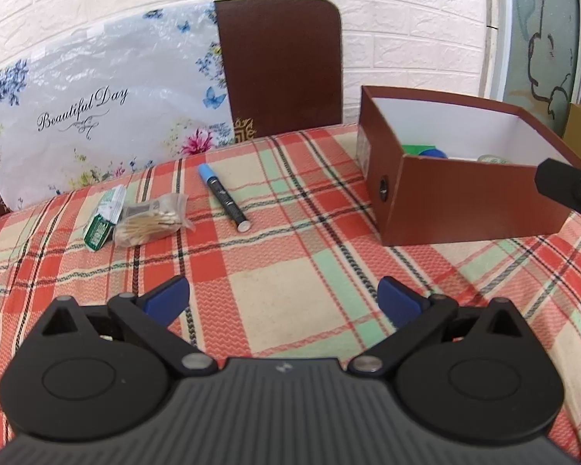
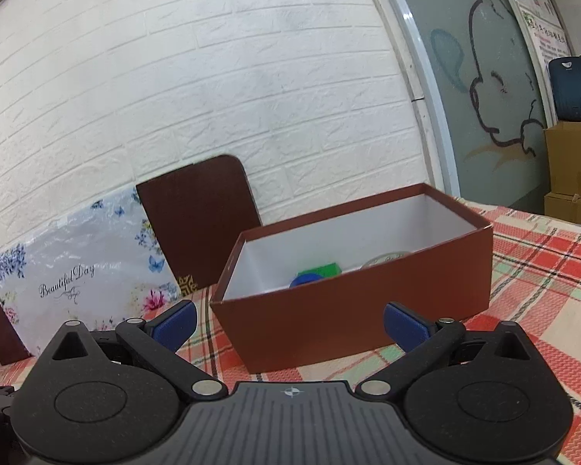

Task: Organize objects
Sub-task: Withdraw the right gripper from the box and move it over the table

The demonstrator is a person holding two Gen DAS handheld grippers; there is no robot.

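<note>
The left gripper (image 1: 283,297) was spread wide, its blue pads (image 1: 166,297) holding nothing and hanging over bare plaid cloth (image 1: 275,271). Ahead of it and to the left lay a blue-capped marker (image 1: 223,197), then a bag of swabs (image 1: 151,221) touching a small green packet (image 1: 98,228); all three sat near the cloth's far edge, well apart from the pads. To the right stood the brown box (image 1: 464,201), open-topped, with green and blue items partly visible inside.

The right gripper (image 2: 289,325) was likewise wide and empty, just short of the box's (image 2: 352,306) near wall. Open cloth (image 2: 542,271) stretched to its right. Behind the table a chair back (image 2: 201,224) and a floral bag (image 2: 77,271) leaned by the brick wall (image 2: 213,97).
</note>
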